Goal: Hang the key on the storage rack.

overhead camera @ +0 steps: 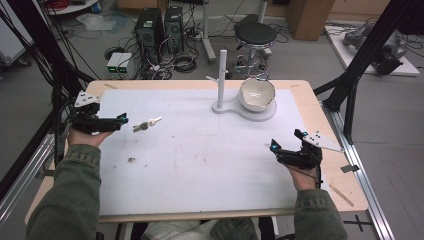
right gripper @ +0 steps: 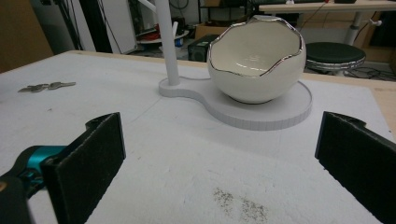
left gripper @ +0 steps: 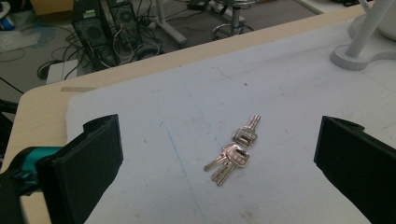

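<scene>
In the high view the left gripper (overhead camera: 121,119) sits at the left middle of the frame, held in a hand whose green sleeve rises from the bottom left corner. Just to its right lies a bunch of keys (overhead camera: 146,124) on the white mat (overhead camera: 200,165), close to the jaws but not touching them. In the left gripper view the keys (left gripper: 236,151) lie at the centre, between the two black jaws, which stand wide apart and hold nothing; the far ends of both jaws are cut off by the bottom edge. How many keys hang on the ring is hard to count, since they overlap.

The right gripper (overhead camera: 285,144) is at the lower right of the high view, well apart from the keys. In the right gripper view its jaws are also spread wide and empty, with the mat between them. Above them, upper centre of that frame, an egg-shaped white bowl (right gripper: 254,58) with a jagged silver rim stands on a flat white stand (right gripper: 280,109). A white post (right gripper: 167,44) rises from the stand's left lobe, its top cut off by the frame edge. The keys (right gripper: 45,86) show small and blurred at the left edge there. A dark smudge (right gripper: 238,203) marks the mat at the bottom.
</scene>
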`<state>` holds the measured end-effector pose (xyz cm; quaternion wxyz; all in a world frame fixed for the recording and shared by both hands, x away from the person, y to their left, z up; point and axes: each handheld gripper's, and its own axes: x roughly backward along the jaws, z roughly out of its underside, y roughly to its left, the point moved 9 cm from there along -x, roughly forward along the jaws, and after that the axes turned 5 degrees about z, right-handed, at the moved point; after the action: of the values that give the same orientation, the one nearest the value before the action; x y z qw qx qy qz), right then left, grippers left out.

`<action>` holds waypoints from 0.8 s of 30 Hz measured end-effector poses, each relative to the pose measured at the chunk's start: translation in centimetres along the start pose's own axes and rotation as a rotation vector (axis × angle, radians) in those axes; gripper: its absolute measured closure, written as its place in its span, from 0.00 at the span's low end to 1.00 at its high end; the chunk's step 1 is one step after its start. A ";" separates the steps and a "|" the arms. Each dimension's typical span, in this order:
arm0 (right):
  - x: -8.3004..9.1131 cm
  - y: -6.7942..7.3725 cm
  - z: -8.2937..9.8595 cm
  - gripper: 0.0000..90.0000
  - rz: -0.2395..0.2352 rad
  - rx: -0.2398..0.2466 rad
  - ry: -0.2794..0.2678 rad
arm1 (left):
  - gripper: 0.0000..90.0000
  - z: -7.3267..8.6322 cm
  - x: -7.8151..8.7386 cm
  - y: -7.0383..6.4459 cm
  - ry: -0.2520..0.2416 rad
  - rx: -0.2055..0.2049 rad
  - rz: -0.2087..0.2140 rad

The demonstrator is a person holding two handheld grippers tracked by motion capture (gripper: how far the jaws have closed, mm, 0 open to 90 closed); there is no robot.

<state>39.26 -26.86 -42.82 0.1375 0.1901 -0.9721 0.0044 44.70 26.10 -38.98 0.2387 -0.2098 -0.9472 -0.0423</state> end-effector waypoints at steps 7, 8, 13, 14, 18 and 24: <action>0.1 0.1 0.0 0.01 -0.004 -0.005 -0.001 | 0.02 -0.6 -2.1 -0.2 0.065 -0.014 0.027; 0.1 0.0 0.0 0.01 -0.004 -0.005 -0.002 | 0.02 -0.7 -2.4 -0.2 0.078 -0.023 0.032; 0.2 0.1 0.0 0.01 -0.006 -0.013 -0.001 | 0.02 -1.4 -3.9 -1.1 0.098 -0.038 0.067; 0.1 0.1 0.0 0.01 -0.006 -0.005 -0.001 | 0.02 -1.6 -4.1 -1.4 0.100 -0.039 0.076; 0.2 0.1 0.0 0.01 -0.007 -0.004 -0.001 | 0.02 -1.9 -5.2 -2.0 0.132 -0.068 0.093; 0.2 0.1 0.0 0.01 -0.008 -0.008 0.000 | 0.02 -2.1 -7.0 -2.3 0.178 -0.095 0.121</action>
<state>39.10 -26.87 -42.80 0.1381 0.1932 -0.9714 -0.0002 50.25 21.00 -40.36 0.3139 -0.2728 -0.9049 -0.0910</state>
